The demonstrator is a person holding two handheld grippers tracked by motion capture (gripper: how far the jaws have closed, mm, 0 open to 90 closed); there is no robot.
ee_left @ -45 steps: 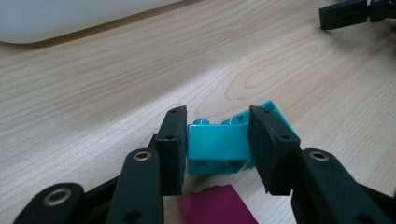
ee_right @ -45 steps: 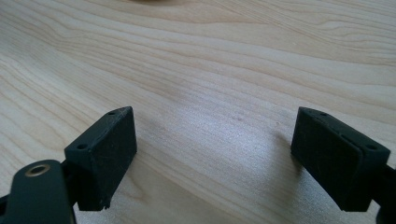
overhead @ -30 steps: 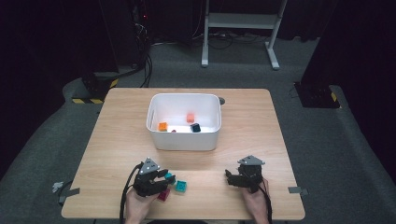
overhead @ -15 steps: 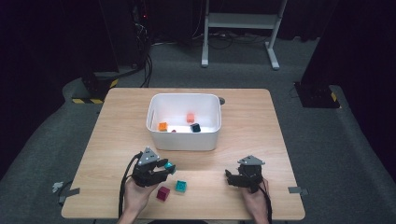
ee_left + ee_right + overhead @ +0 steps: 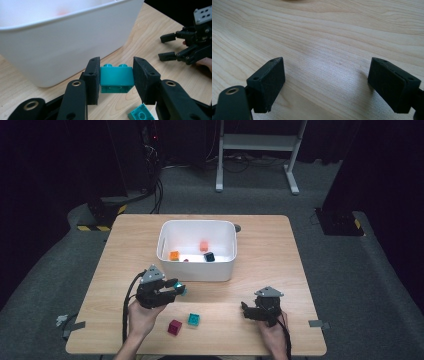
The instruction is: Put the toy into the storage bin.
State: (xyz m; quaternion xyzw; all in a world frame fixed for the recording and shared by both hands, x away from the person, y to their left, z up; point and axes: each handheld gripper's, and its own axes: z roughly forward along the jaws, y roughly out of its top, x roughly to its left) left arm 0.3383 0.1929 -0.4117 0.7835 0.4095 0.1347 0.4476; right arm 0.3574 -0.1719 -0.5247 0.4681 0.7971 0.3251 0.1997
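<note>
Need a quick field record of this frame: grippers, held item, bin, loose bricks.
left hand-held gripper: shut on teal plastic toy brick, lifted clear of the table in front of the bin
right hand-held gripper: open, nothing between the jaws, low over wooden table
white plastic bin: holds orange and dark bricks
loose on table: magenta brick, second teal brick

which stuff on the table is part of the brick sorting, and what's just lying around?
In the job:
- teal plastic brick clamped in the left gripper
- white plastic bin, with orange and dark bricks inside
- loose teal brick and magenta brick on the wooden table
- right gripper, open, nothing between its jaws

Lying about:
- white metal stand on the floor
- tape strip on the table edge
</note>
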